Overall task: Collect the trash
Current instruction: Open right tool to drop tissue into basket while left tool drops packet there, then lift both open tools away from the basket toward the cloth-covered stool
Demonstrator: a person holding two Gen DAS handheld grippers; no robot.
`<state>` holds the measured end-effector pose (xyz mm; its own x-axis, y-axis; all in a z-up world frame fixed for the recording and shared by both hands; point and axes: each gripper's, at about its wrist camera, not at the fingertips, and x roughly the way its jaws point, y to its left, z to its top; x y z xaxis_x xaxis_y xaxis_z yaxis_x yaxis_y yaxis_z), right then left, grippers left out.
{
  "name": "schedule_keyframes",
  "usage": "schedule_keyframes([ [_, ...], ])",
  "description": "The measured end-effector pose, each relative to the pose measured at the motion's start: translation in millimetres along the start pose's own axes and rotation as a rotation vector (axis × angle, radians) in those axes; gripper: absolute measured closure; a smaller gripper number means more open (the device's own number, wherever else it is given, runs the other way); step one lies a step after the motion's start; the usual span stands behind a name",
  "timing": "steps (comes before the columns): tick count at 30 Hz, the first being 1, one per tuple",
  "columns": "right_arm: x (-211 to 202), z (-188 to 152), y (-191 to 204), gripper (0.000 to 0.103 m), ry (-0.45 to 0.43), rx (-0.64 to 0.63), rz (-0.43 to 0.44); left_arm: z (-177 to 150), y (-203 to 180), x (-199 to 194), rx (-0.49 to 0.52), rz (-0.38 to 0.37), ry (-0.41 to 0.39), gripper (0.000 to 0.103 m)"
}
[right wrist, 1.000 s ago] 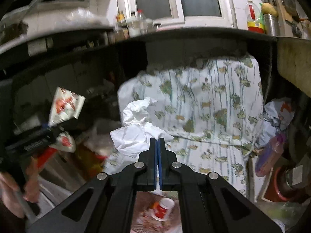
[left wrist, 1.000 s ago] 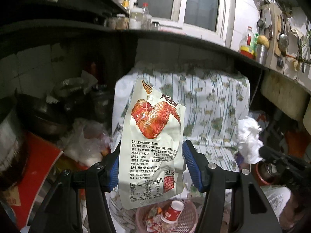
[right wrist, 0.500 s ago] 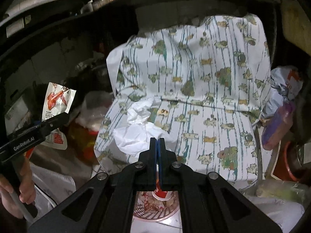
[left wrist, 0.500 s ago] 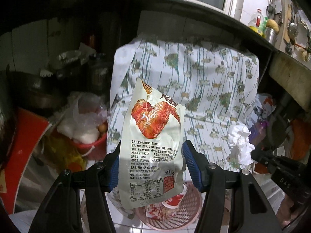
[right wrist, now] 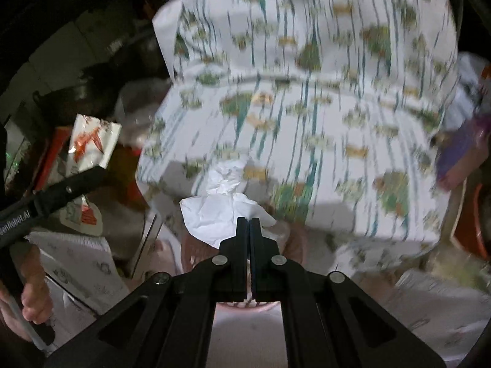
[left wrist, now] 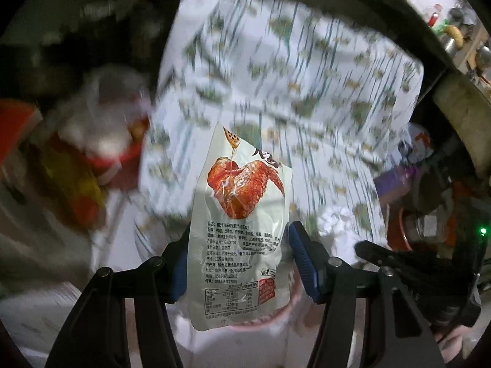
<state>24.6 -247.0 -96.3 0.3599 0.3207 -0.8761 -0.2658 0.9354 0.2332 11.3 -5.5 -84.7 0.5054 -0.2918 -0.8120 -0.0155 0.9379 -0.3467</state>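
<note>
My left gripper (left wrist: 237, 260) is shut on a white snack wrapper (left wrist: 242, 224) printed with a red chicken wing, held upright by its edges above a pink basket (left wrist: 288, 303) whose rim shows just behind the wrapper's lower edge. My right gripper (right wrist: 248, 224) is shut on a crumpled white tissue (right wrist: 221, 211) and holds it over the same pink basket (right wrist: 294, 242). The tissue also shows in the left wrist view (left wrist: 337, 230), and the wrapper in the right wrist view (right wrist: 92, 144). Both views are motion-blurred.
A piece of furniture draped in white leaf-print cloth (right wrist: 307, 107) stands right behind the basket. A red bowl with plastic bags (left wrist: 107, 144) sits at the left, a purple bottle (right wrist: 460, 153) and red bucket (right wrist: 478, 220) at the right. The floor is pale tile.
Both grippers have tilted and dropped lower toward the pink basket, each still holding its item. The counter and window have left the views.
</note>
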Motion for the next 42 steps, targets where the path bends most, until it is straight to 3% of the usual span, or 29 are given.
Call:
schedule_keyframes([
  [3,20.6,-9.4,-6.9,0.102,0.1,0.032,0.022,-9.9,1.6,23.1,-0.029,-0.019,0.082,0.042],
  [7,34.9,-17.8,-10.5,0.102,0.15,0.044,0.021,-15.8,-6.6,42.6,-0.021,-0.052,0.138,0.042],
  [12,49.5,-22.0,-15.1,0.1,0.201,0.069,0.019,-19.7,-3.6,65.2,-0.091,-0.105,0.207,0.042],
  [14,52.6,-21.0,-18.9,0.1,0.213,0.094,0.032,-18.9,-3.1,67.6,-0.109,-0.122,0.203,0.036],
  [15,52.6,-20.4,-21.4,0.1,0.213,0.105,0.034,-17.4,-3.0,66.3,-0.116,-0.131,0.194,0.025],
  [16,52.5,-18.8,-23.2,0.1,0.209,0.11,0.031,-16.1,-3.1,63.7,-0.12,-0.134,0.175,0.018],
  [20,45.9,-14.2,-25.3,0.097,0.176,0.117,0.043,-7.1,-9.0,46.6,-0.076,-0.096,0.099,0.017],
  [25,42.2,-12.1,-18.3,0.079,0.149,0.106,0.082,2.2,-14.2,15.3,-0.027,-0.07,-0.012,0.017],
  [28,35.1,-10.6,-12.6,0.07,0.111,0.086,0.08,6.5,-19.4,-11.3,0.038,-0.015,-0.109,0.014],
  [33,11.6,-5.3,-10.6,0.062,-0.007,0.06,0.016,7.9,-27.3,-51.8,0.136,0.105,-0.295,0.0],
  [40,-15.7,3.7,-14.9,0.043,-0.147,0.079,-0.035,10.1,-17.7,-86.2,0.12,0.146,-0.417,0.0],
  [42,-25.5,5.5,-16.1,0.031,-0.2,0.091,-0.057,10.6,-15.8,-94.0,0.124,0.162,-0.44,0.0],
])
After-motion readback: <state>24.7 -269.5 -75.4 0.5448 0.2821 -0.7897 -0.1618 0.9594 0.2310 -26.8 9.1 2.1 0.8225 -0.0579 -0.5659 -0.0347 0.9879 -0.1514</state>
